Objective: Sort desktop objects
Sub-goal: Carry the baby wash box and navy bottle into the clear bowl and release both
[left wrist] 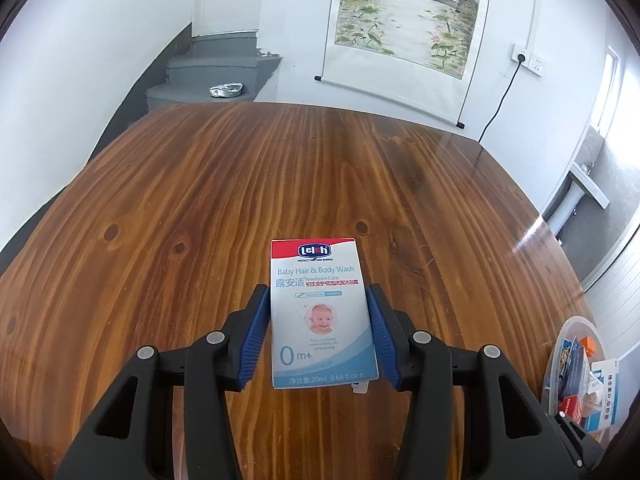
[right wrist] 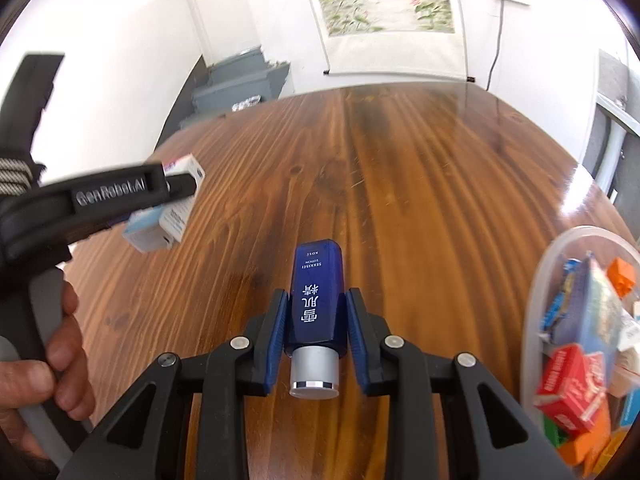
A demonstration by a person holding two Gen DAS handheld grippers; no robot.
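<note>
My left gripper [left wrist: 318,300] is shut on a white and blue baby wash box [left wrist: 320,312] with a red top band, held above the wooden table [left wrist: 240,184]. The left gripper [right wrist: 176,188] and its box [right wrist: 168,220] also show at the left of the right wrist view, held by a hand. My right gripper [right wrist: 316,308] is shut on a dark blue lotion bottle [right wrist: 318,296] with a silver cap pointing toward the camera, above the table [right wrist: 400,184].
A clear plastic tub [right wrist: 536,300] holding several small boxes and packets stands at the table's right; it also shows in the left wrist view [left wrist: 576,322]. Beyond the far table edge are grey steps [left wrist: 208,76], a hanging scroll painting [left wrist: 404,32] and a wall socket [left wrist: 528,58].
</note>
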